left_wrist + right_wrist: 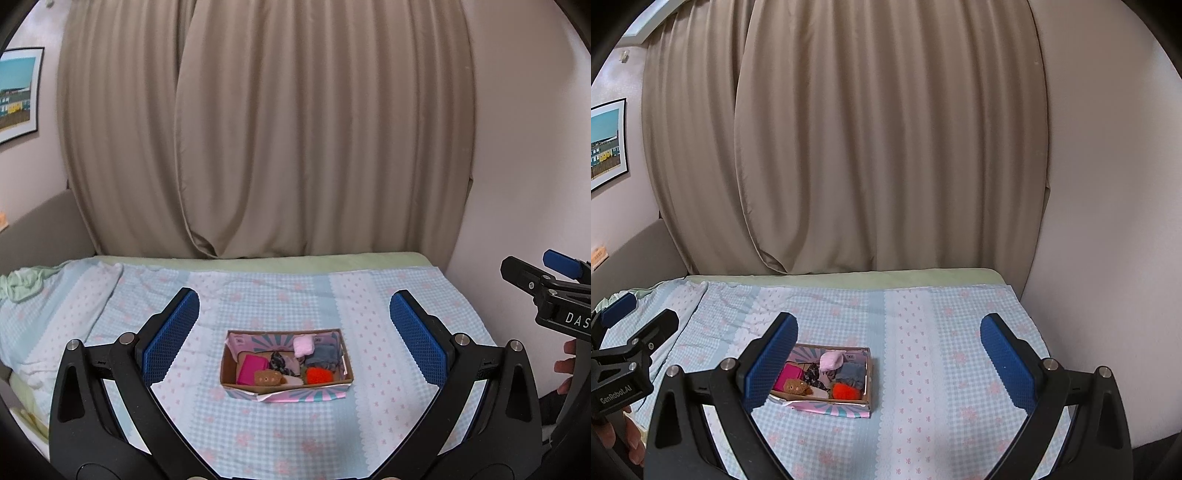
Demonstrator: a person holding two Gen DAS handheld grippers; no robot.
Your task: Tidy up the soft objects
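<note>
A small cardboard box [286,388] with a pink and teal printed outside sits on the bed; it also shows in the right wrist view [868,373]. Inside lie a pink pouch [252,367], a brown plush [267,377], an orange fluffy ball [319,376], a pink soft lump [303,346], grey-blue cloth [325,354] and dark patterned fabric [279,361]. My left gripper [294,338] is open and empty, held above and in front of the box. My right gripper [888,363] is open and empty, with the box behind its left finger.
The bed has a blue checked sheet [295,424] with pink flowers. Beige curtains [266,129] hang behind it, a wall stands on the right [1108,221]. A crumpled green cloth [22,282] lies at the far left. A framed picture [18,92] hangs left.
</note>
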